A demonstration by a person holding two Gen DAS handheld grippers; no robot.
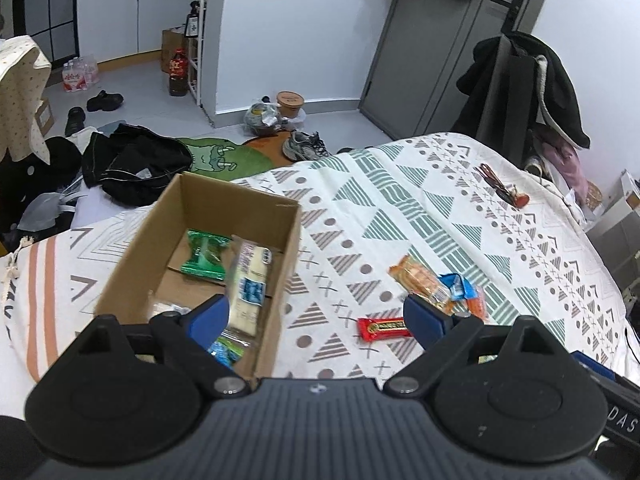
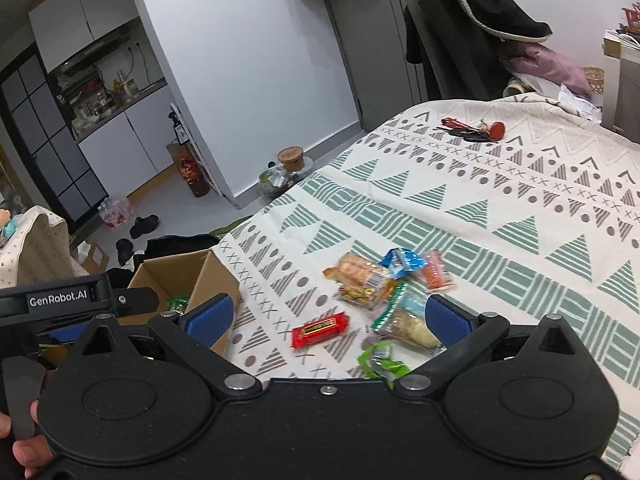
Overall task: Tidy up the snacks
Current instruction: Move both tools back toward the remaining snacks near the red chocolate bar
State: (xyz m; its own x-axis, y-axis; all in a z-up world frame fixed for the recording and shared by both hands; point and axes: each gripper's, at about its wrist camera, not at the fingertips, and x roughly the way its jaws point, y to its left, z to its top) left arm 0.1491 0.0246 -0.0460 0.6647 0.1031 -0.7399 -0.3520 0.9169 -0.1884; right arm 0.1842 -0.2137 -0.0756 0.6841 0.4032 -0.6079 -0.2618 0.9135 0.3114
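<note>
Inside box (image 1: 152, 236), green packet (image 1: 205, 255), left view

Ahead of me: pale walls (image 1: 288, 28), grey door (image 1: 436, 40), light grey floor (image 1: 136, 80). White cabinets (image 1: 136, 8) far left. Bed with patterned cover (image 1: 440, 200). Dark coat over chair (image 1: 532, 84). Shoes (image 1: 105, 100) and black clothes (image 1: 136, 164) on floor.

Each hand-held gripper is a matt black plastic body with a ribbed top plate, two round hubs and silver pivot screws. The left hand-held gripper (image 1: 316, 316) and right hand-held gripper (image 2: 327, 320) both carry ribbed blue fingers (image 1: 425, 319) on black linkage arms. White "GenRobot.AI" lettering (image 2: 58, 302) marks the left one's side. Fingertips of a hand (image 2: 25, 454) show at its handle.
</note>
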